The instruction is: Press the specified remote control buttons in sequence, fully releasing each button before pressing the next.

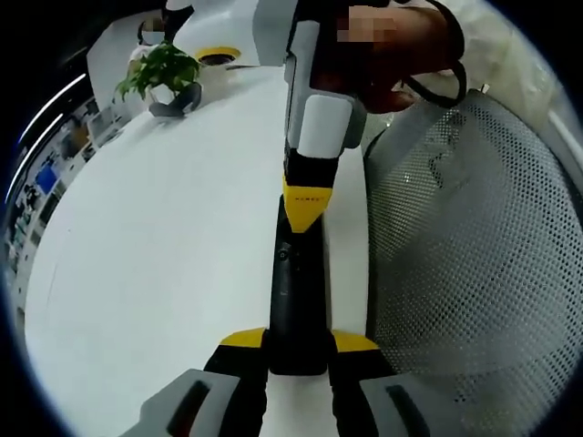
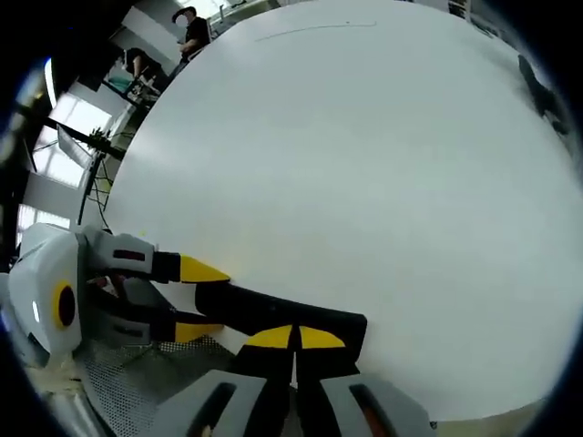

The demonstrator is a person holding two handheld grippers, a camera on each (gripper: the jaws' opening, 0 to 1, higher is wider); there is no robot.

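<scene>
Left gripper view: black remote [image 1: 297, 300] lies lengthwise on the white counter [image 1: 164, 273], near its edge. Its near end is pinched between the left gripper [image 1: 299, 350] jaws, yellow tips on both sides of it. Far end is covered by the right gripper [image 1: 303, 202], which comes in from the top w/ its yellow tips together, resting on the remote's top face. Buttons hard to make out; only a faint small mark on the dark surface. A person's hand [image 1: 401, 55] holds the right gripper, partly cut off at the top edge. A grey mesh chair back [image 1: 474, 255] sits just beside the counter edge. Far back, a grey pot [image 1: 178, 100] w/ a green plant [image 1: 159, 68] in it.

Right gripper view: right gripper [image 2: 293, 339] jaws pressed together, tips on the remote [image 2: 282, 319], whose face is mostly hidden under them. Left gripper [image 2: 196, 300] enters from the left, yellow tips either side of the remote's other end. People [image 2: 191, 32] far off, small, blurred.
</scene>
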